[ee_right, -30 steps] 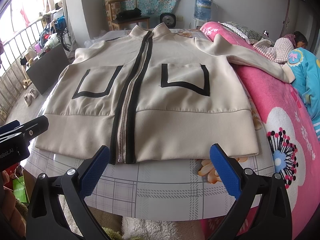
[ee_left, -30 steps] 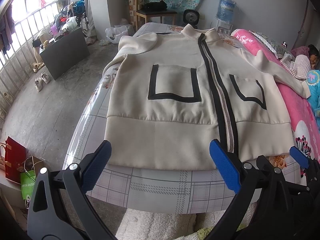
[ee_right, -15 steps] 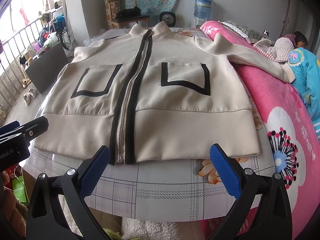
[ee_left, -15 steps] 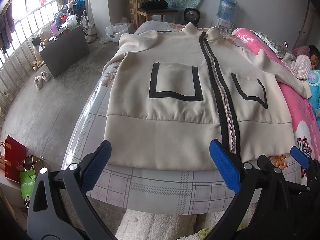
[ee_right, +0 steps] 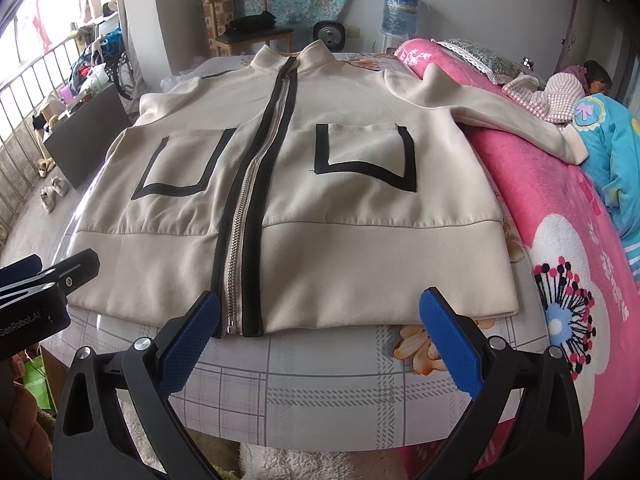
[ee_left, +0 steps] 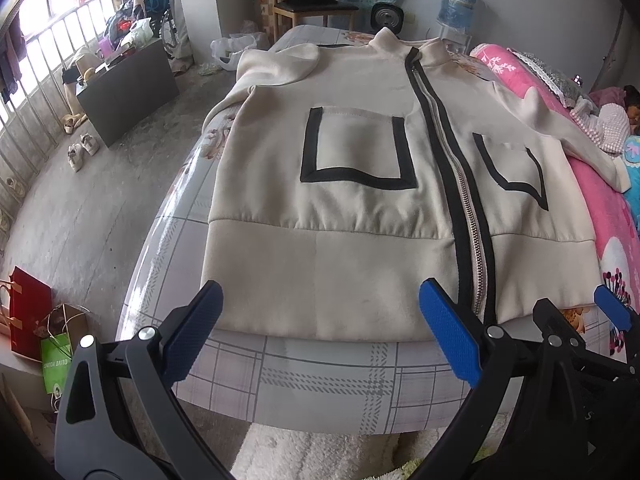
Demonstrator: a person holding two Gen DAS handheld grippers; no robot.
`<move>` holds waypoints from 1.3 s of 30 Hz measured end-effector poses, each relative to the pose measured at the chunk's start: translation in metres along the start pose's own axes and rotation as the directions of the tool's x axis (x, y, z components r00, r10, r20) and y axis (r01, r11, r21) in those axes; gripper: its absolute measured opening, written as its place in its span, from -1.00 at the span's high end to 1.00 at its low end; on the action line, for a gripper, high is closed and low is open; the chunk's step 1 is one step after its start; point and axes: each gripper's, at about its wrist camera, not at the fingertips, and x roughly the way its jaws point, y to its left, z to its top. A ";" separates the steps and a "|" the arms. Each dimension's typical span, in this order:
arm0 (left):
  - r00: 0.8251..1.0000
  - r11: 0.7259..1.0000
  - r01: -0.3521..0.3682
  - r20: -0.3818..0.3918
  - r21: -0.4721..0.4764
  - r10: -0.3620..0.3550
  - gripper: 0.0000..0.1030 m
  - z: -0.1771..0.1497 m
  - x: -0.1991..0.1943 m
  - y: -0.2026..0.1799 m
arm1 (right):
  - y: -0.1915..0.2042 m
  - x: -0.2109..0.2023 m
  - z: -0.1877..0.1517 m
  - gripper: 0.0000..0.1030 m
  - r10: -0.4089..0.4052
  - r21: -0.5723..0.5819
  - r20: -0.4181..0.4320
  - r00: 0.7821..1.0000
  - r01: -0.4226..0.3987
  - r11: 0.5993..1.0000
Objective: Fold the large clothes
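Note:
A large beige zip jacket (ee_left: 360, 216) with black trim and two black-edged pockets lies flat, front up, on the table; it also shows in the right wrist view (ee_right: 320, 208). Its hem faces me. Its left sleeve is folded near the collar and its right sleeve (ee_right: 500, 116) drapes onto the pink blanket. My left gripper (ee_left: 320, 332) is open and empty, just short of the hem's left half. My right gripper (ee_right: 320, 332) is open and empty, just short of the hem right of the zip. The right gripper's finger (ee_left: 612, 310) shows at the left wrist view's right edge.
The table (ee_left: 320, 376) has a checked plastic cover and a near edge below the hem. A pink flowered blanket (ee_right: 568, 248) lies on the right, with a person lying beyond it (ee_right: 596, 76). A dark box (ee_left: 128, 84), shoes and bags (ee_left: 36, 328) stand on the floor at left.
Both grippers have eased slightly towards the jacket hem. The jacket has not moved and both grippers stay open.

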 end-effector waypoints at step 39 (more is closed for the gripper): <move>0.996 0.988 0.062 0.069 -0.138 -0.052 -0.75 -0.005 0.064 0.099 | -0.157 0.028 -0.015 -0.70 -0.041 0.194 0.001 0.999 0.040 0.980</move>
